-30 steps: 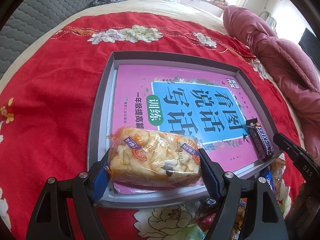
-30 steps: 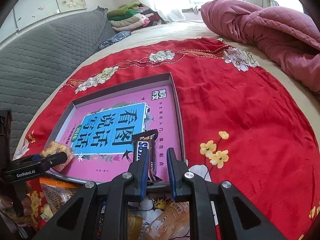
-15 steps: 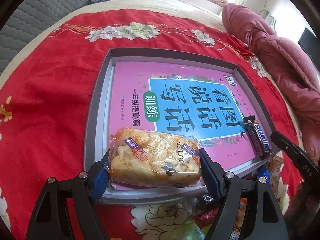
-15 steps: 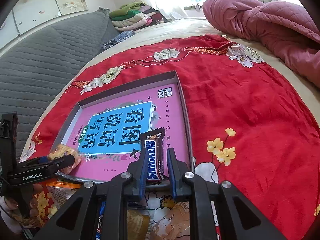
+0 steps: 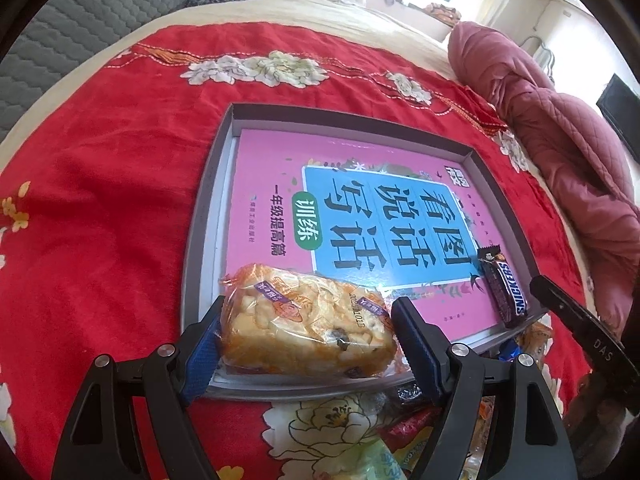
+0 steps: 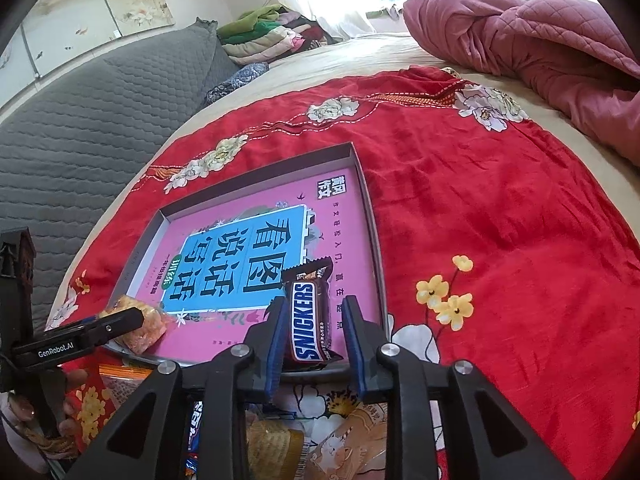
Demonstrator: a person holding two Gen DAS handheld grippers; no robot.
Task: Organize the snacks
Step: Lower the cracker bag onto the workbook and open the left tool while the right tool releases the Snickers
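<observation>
Two snacks are in and the sorting looks barely begun: the grey tray (image 5: 202, 216) sits on the red bedspread (image 5: 100, 184) with a pink workbook (image 5: 360, 216) lining its floor, and only the near edge holds food. At the near-left corner lies the wrapped pastry (image 5: 308, 332), bracketed by the left gripper (image 5: 308, 344), whose blue pads sit right at the packet's two ends; contact looks light, and whether it is clamped or just let go cannot be told. Over at the near-right corner the Snickers bar (image 6: 307, 326) lies on the workbook, and the right gripper (image 6: 314, 344) is spread around it, a gap showing on either side, so that one reads as released. The rest of the tray stands bare of snacks. Below the near rim, a heap of loose packets (image 6: 312, 436) waits on the bed, so by this count most of the job is still ahead.
</observation>
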